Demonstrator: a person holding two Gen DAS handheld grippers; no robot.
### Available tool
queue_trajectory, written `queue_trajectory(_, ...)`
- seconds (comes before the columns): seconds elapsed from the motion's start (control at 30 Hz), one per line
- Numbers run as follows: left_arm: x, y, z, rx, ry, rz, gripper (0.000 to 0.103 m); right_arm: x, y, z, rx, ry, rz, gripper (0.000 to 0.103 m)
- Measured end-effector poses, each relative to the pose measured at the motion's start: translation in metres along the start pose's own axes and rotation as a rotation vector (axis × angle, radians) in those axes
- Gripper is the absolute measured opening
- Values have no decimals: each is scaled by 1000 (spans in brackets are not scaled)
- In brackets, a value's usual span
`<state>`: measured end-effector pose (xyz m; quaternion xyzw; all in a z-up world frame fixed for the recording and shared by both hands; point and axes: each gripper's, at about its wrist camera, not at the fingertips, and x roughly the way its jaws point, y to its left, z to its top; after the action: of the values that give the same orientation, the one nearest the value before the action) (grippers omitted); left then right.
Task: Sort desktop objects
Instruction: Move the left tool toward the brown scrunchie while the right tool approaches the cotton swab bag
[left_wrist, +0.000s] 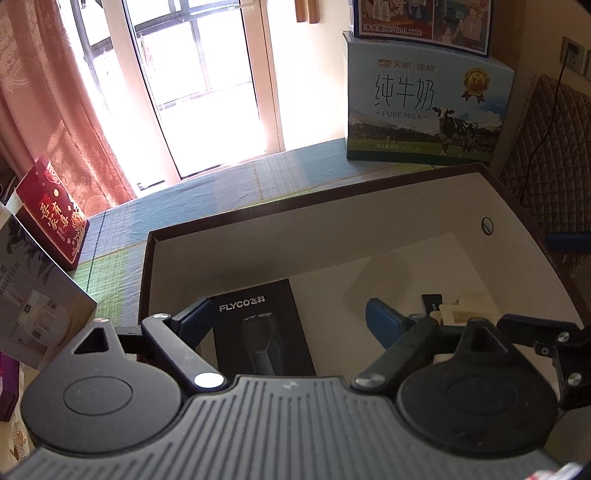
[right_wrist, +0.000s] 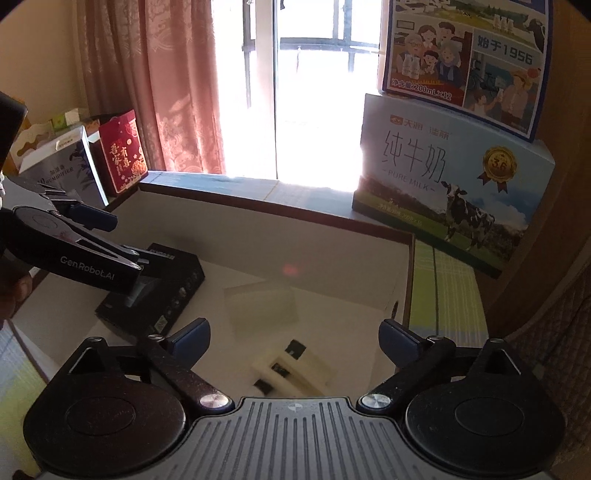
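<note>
A black FLYCO shaver box (left_wrist: 263, 328) lies in the left part of a large shallow white box with a dark rim (left_wrist: 258, 221). My left gripper (left_wrist: 291, 319) is open and hovers over it, its blue fingers to either side. The shaver box (right_wrist: 155, 291) also shows in the right wrist view, under the left gripper (right_wrist: 85, 240). A cream and black small object (right_wrist: 291, 369) lies in the white box (right_wrist: 280, 210) on the right. My right gripper (right_wrist: 295, 338) is open just above it. The same object (left_wrist: 456, 308) shows in the left view.
Two stacked milk cartons (left_wrist: 424, 110) stand behind the white box at the right. A red gift box (left_wrist: 51, 214) and a humidifier box (left_wrist: 33, 295) stand at the left. A striped cloth (left_wrist: 207, 195) covers the surface. A bright glass door (left_wrist: 192, 81) is behind.
</note>
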<state>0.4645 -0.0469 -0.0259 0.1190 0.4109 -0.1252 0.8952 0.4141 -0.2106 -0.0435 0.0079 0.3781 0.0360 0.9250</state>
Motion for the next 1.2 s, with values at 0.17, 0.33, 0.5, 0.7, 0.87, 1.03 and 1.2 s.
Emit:
queue_trajectory(0.17,-28,-2,-13,-22,-18,-11,91,-18,9,-9,41,29,-8,98)
queue_trajectory(0.33,-58,-4,-26,-39,-41,-6,94,-36,15,-15,77,23,-24,98)
queue_trajectory(0.5,-88,-5,-38,-51,-73,37,99,-60,23,-20,98,0,-39,100)
queue_trajectory(0.7,-121,-5,-62,-96,-73,32,99,-93,35,-35,118,-27,-35,101)
queue_trajectory(0.87,-149,-6,-86,-110,-73,42,99,-118,46,-51,134,-42,-16,101)
queue_trajectory(1.03,-172,-9,-109,-125,-60,45,99,-140,57,-65,148,-53,-2,101)
queue_trajectory(1.2,-191,-12,-128,-140,-54,41,99,-159,66,-77,155,-62,11,101)
